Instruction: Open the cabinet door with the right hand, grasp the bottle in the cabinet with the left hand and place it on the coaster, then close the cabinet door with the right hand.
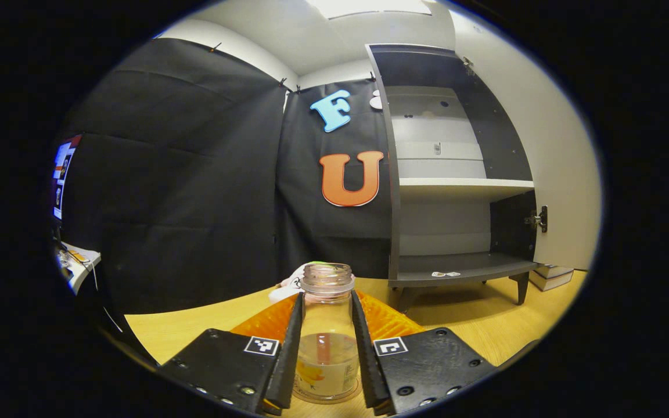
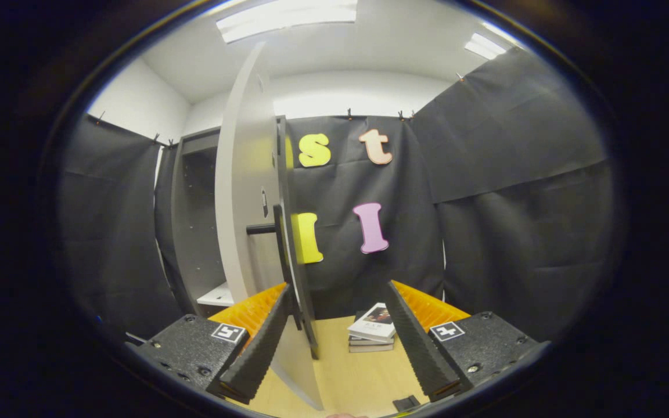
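The left gripper [image 1: 327, 348] has its two fingers pressed against either side of a clear, capless bottle [image 1: 326, 331], which stands upright between them with a little pale liquid in its bottom. The bottle's base sits low over the wooden table [image 1: 195, 328]; whether it touches, I cannot tell. Beyond it, toward the table's far edge, the cabinet [image 1: 462, 174] stands open with its shelves bare of bottles and its door [image 1: 549, 162] swung out to the right.

In the right gripper view, the right gripper [image 2: 340, 342] is spread wide, its fingers either side of the door's [image 2: 247, 191] edge and dark handle [image 2: 288, 255] without touching. A stack of books [image 2: 372, 334] lies on the table behind.
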A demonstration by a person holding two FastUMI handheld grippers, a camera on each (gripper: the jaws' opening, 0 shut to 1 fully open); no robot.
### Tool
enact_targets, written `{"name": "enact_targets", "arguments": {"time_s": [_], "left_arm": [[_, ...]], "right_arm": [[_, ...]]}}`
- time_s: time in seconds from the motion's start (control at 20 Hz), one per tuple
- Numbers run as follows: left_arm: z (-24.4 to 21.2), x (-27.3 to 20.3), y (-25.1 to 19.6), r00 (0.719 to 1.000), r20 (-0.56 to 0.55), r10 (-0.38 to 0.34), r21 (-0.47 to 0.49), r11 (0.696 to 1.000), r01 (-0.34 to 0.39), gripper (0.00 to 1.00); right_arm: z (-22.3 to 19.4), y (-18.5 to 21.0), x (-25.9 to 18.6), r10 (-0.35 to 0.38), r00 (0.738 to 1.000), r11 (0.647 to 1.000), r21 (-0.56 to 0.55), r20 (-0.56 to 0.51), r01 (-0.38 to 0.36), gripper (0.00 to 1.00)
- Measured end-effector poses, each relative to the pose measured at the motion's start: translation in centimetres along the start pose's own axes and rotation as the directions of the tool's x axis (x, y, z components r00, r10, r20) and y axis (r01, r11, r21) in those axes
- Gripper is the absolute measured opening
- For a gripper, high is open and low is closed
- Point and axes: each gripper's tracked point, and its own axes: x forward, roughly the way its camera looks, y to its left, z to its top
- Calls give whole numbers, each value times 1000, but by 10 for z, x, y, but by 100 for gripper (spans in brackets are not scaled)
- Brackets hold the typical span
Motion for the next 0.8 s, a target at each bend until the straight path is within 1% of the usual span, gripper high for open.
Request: {"name": "enact_targets", "arguments": {"time_s": [0.05, 0.1, 0.15, 0.2, 0.25, 0.3, 0.35, 0.4, 0.45, 0.5, 0.55, 0.6, 0.65, 0.7, 0.75, 0.8], "left_arm": [[1, 1, 1, 1000, 0, 6, -4, 1000, -6, 47], [-2, 2, 1, 1000, -10, 7, -10, 1000, -7, 47], [-3, 2, 2, 1000, -16, 12, -12, 1000, -12, 49], [-2, 2, 4, 1000, -18, 16, -17, 1000, -16, 49], [-2, 3, 4, 1000, -19, 14, -24, 1000, -15, 50], [-3, 4, 3, 1000, -22, 8, -26, 1000, -8, 50], [-6, 4, 2, 999, -33, 1, -27, 1000, -2, 52], [-8, 5, 2, 999, -48, -4, -27, 1000, 3, 48], [-11, 4, 3, 998, -63, -5, -31, 1000, 3, 70], [-11, 4, 4, 997, -73, -6, -38, 999, 4, 74], [-10, 3, 5, 997, -76, -6, -44, 999, 3, 68], [-8, 2, 6, 997, -77, -6, -51, 999, 2, 86], [-4, 1, 4, 997, -73, -10, -56, 998, 6, 91], [-3, 2, 3, 998, -68, -11, -59, 998, 7, 93], [1, 2, 4, 998, -63, -13, -59, 998, 9, 82], [4, 0, 5, 998, -62, -11, -52, 999, 8, 94]], "right_arm": [[0, 1, 0, 2, 1000, 1000, 0, -2, -2, 100], [1, 1, 1, 2, 1000, 1000, -5, -2, -2, 97], [4, -1, 1, -3, 1000, 1000, -9, 5, 3, 100], [7, -2, 2, -3, 1000, 1000, -11, 12, 3, 100], [8, -2, 2, -1, 1000, 1000, -13, 16, 1, 97], [8, -2, 3, -1, 1000, 1000, -16, 17, 2, 100], [8, -2, 3, 0, 1000, 1000, -18, 20, 0, 100], [8, -2, 3, 3, 1000, 1000, -17, 22, -2, 96], [8, -2, 3, 6, 1000, 1000, -15, 25, -5, 100], [8, -3, 3, 9, 1000, 1000, -11, 26, -9, 100], [7, -3, 3, 10, 1000, 1000, -7, 26, -10, 100], [7, -4, 2, 10, 1000, 1000, -5, 27, -10, 100], [7, -5, 3, 12, 1000, 1000, -3, 28, -12, 100], [7, -6, 3, 14, 999, 1000, -4, 30, -14, 100], [6, -6, 4, 23, 999, 1000, -3, 32, -23, 97], [6, -6, 5, 29, 999, 1000, 4, 25, -30, 97]]}}
